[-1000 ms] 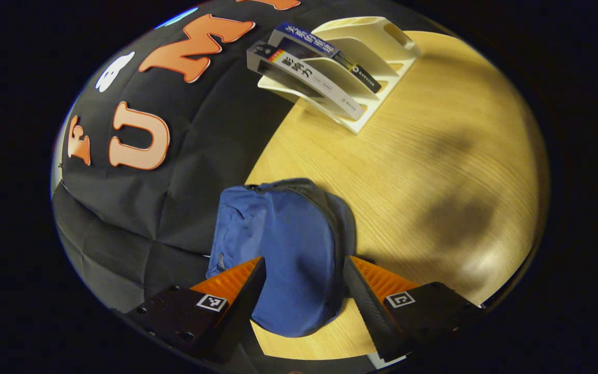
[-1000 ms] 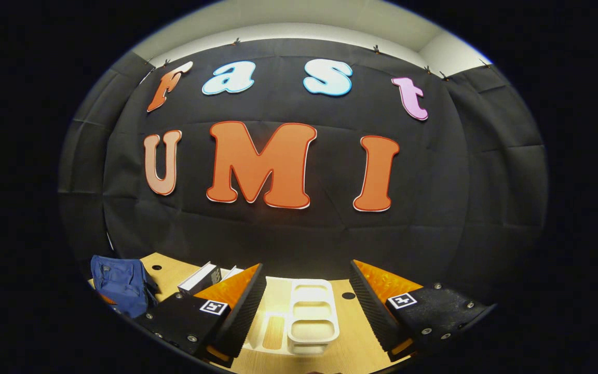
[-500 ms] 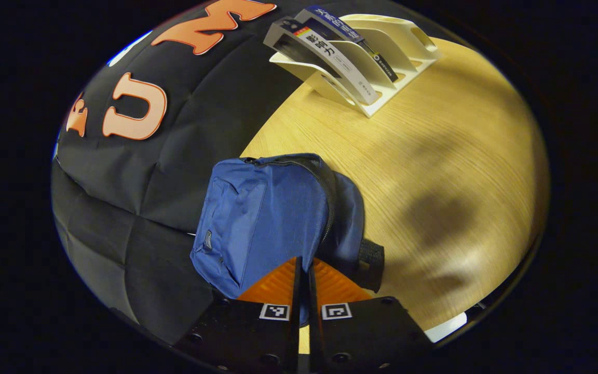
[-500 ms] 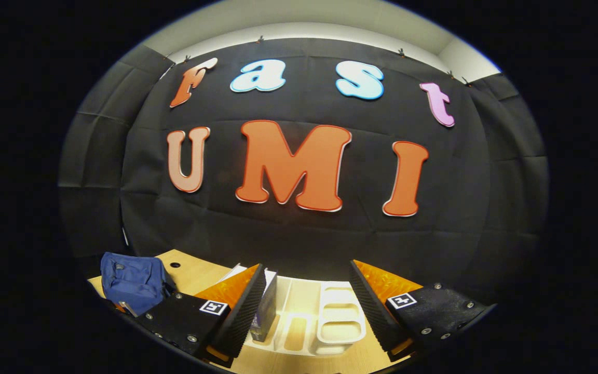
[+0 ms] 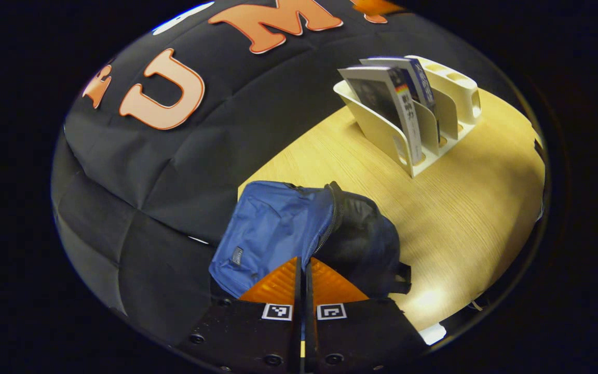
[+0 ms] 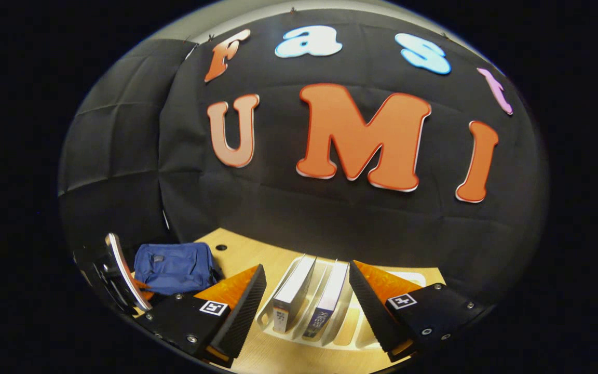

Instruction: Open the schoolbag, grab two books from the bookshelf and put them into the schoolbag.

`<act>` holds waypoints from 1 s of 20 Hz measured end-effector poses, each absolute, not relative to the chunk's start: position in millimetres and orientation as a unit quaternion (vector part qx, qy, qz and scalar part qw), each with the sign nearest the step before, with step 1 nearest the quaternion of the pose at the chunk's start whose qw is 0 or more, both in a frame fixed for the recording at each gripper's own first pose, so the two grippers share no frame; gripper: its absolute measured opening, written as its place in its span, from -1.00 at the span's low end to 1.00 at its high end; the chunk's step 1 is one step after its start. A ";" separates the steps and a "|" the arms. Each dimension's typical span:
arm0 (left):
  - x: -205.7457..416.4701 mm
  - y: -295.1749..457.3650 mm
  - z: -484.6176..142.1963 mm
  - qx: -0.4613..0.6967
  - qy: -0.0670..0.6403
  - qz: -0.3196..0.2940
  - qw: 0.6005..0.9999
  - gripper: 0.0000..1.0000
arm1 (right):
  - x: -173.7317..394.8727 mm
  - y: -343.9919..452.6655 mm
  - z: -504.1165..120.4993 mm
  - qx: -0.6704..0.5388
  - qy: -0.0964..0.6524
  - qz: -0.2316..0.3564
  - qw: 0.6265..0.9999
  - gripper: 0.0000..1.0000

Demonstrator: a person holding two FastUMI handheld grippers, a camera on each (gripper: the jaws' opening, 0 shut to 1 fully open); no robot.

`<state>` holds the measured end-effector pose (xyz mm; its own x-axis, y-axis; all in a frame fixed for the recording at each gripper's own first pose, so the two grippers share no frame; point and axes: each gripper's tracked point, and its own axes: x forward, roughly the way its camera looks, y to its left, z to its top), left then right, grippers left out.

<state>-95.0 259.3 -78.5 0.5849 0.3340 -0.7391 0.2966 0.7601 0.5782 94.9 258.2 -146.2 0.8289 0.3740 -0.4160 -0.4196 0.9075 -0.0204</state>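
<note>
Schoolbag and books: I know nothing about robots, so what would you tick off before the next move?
1. Left gripper jaws closed at the schoolbag zipper: ok.
2. Zipper pull really pinched between the jaws: cannot tell.
3. Schoolbag open wide enough for books: cannot tell.
4. Two books, the left book and the right book, standing in the bookshelf: ok.
5. Right gripper jaws open and facing the books: ok.
</note>
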 end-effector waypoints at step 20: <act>23.7 330.3 17.5 0.228 0.421 -0.072 0.875 -0.99 | 174.9 306.5 -248.2 -0.023 0.471 0.117 0.874 0.91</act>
<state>23.7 330.3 17.5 0.6356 0.0658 -0.7692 0.3172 0.8861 0.3380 174.9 306.5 -248.2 0.5296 0.1826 -0.8284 -0.2251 0.9718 0.0703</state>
